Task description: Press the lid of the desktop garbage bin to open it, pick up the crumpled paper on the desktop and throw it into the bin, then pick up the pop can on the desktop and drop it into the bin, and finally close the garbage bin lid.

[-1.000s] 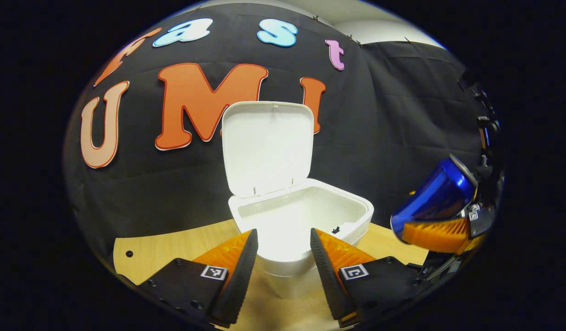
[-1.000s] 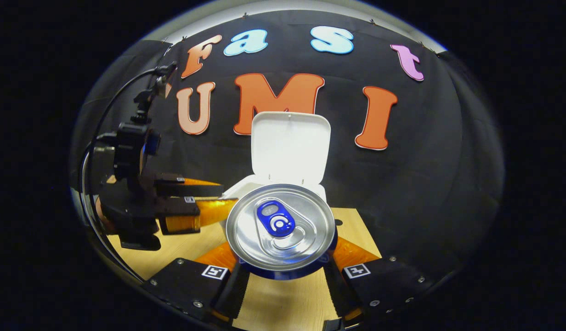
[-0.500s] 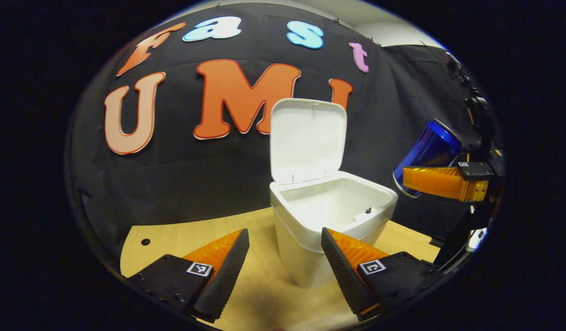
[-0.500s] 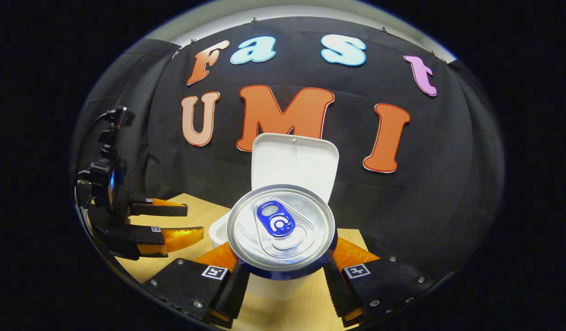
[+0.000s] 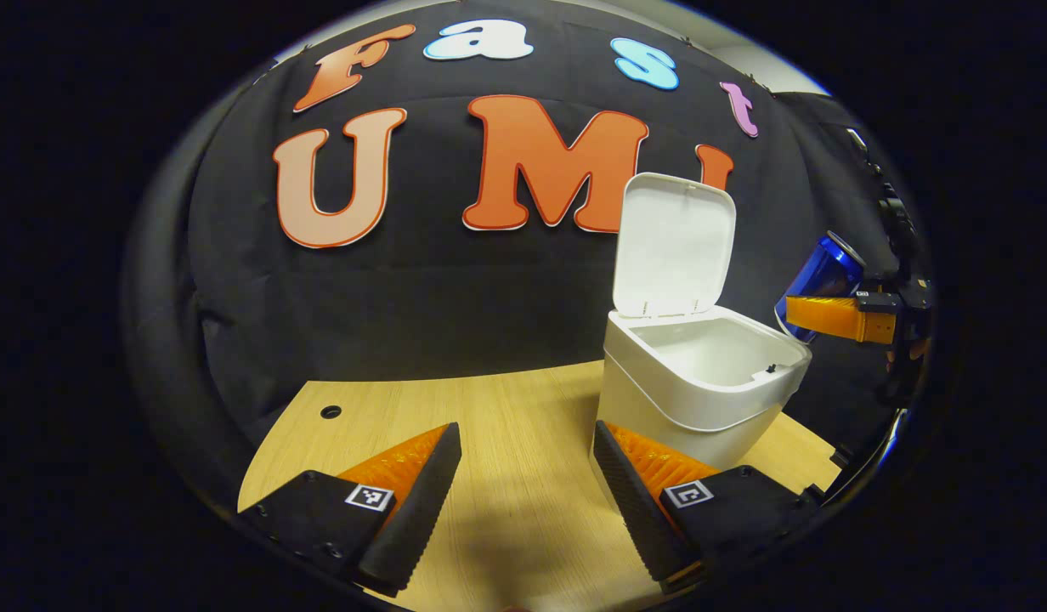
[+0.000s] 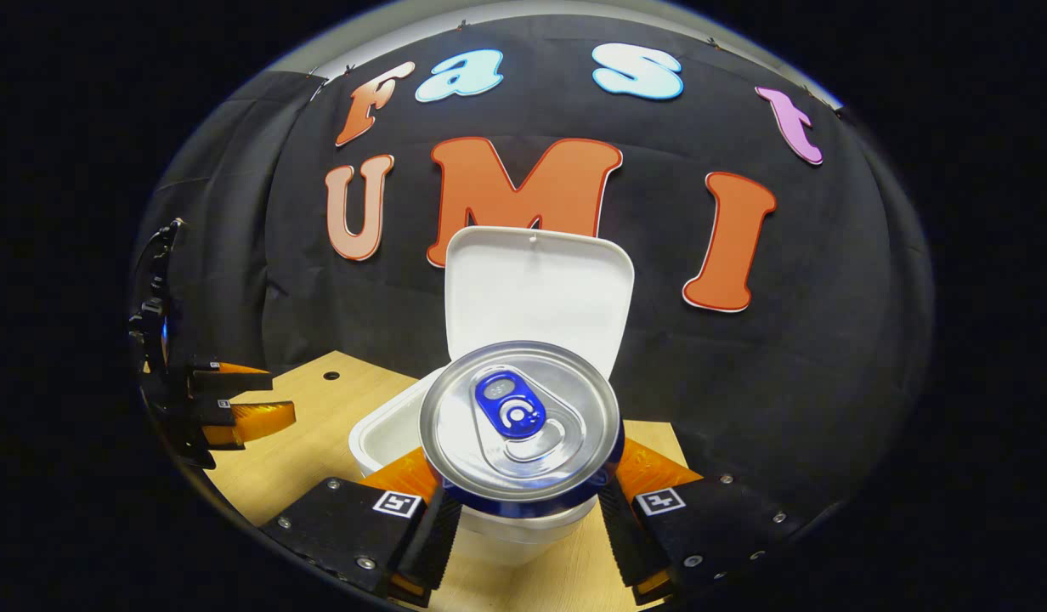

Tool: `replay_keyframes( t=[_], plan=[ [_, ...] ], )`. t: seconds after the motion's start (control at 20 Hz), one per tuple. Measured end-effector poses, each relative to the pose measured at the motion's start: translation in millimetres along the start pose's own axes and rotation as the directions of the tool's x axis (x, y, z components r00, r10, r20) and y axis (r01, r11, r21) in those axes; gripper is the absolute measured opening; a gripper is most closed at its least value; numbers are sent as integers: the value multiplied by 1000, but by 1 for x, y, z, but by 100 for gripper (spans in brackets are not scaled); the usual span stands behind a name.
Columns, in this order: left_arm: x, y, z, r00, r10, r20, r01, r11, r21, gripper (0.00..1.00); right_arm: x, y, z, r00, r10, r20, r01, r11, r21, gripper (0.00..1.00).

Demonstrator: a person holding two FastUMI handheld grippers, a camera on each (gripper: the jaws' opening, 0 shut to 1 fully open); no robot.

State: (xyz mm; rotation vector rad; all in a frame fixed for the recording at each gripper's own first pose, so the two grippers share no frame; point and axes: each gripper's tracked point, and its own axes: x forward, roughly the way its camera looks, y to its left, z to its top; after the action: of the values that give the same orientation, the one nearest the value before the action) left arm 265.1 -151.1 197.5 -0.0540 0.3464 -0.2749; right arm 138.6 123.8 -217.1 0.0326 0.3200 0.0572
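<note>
Just short of the open bin [image 6: 379, 438], the right gripper [image 6: 523, 501] clamps the pop can [image 6: 520, 423], apparently tilted, top toward the camera. Off left, the left gripper [image 5: 523, 493] waits open, empty.

Bin [image 5: 702, 382] on table [image 5: 455, 408], lid [image 5: 672, 242] upright behind; can [image 6: 519, 425] before it.

Wood desktop [image 5: 506, 425] w/ small round hole [image 5: 331, 412], black cloth wall [image 5: 421, 289] behind.
</note>
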Motion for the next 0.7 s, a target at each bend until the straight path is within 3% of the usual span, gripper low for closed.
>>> replay_keyframes(
  t=[0.4,0.55,0.7],
  plan=[
    [-1,12,-7,999,46,-20,-47,998,-34,96,15,1,-25,997,5,-73,-7,1000,-29,77],
    [-2,13,-12,999,47,-27,-49,997,-58,100,18,-3,-30,996,1,-93,-3,1000,-28,80],
    [-2,16,-13,998,55,-20,-57,996,-74,100,17,-1,-22,998,19,-59,-19,1000,2,82]
  ],
)
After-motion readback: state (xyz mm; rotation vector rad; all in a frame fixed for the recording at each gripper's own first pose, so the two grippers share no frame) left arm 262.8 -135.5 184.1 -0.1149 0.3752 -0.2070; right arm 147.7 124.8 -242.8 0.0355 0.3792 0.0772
